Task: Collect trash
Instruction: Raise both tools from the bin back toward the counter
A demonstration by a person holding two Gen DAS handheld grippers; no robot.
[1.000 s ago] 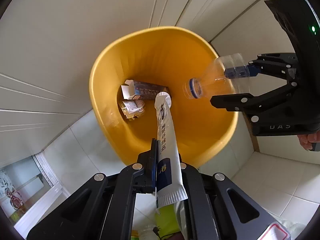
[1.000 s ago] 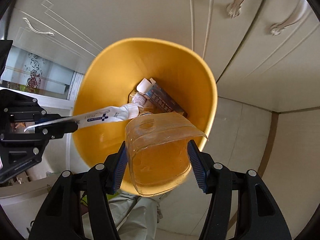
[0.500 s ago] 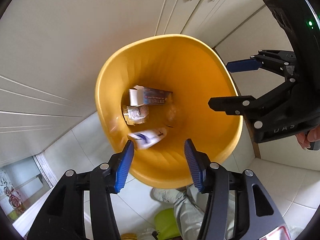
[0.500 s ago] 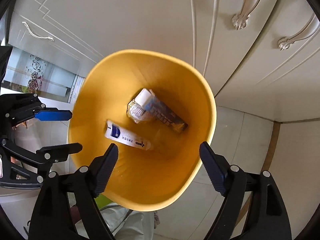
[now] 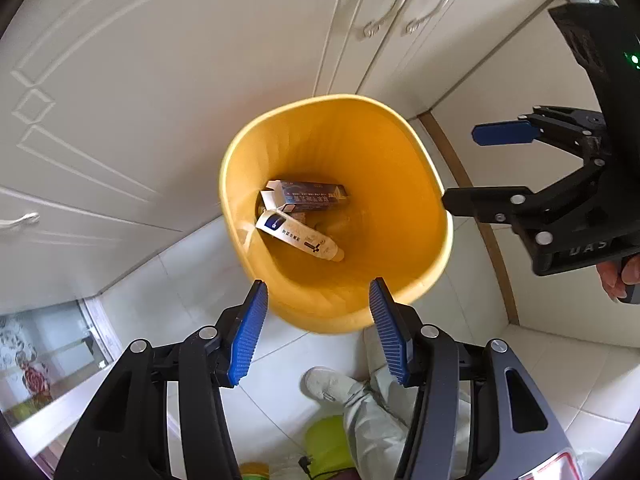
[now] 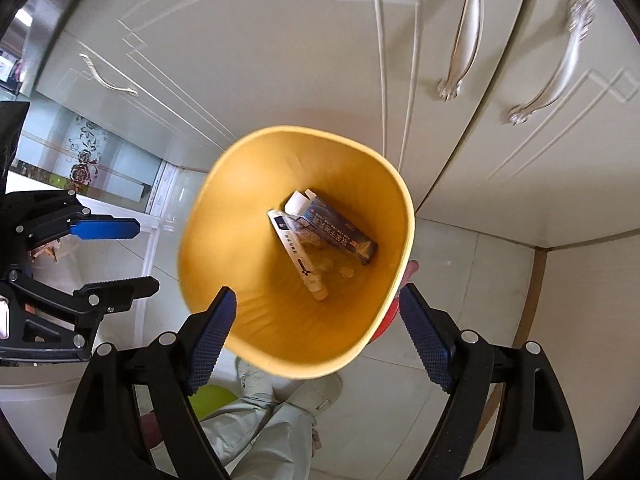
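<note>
Over the bin: both grippers empty
Left gripper: released, jaws apart
Right gripper: released, wide
Yellow bin: tube and box inside

A tube and a box are lying side by side in the bin, which is sitting on the floor in front of cupboard doors

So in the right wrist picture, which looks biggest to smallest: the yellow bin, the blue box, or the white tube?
1. yellow bin
2. and 3. blue box and white tube: they look about equal in length, too close to rank.
</note>
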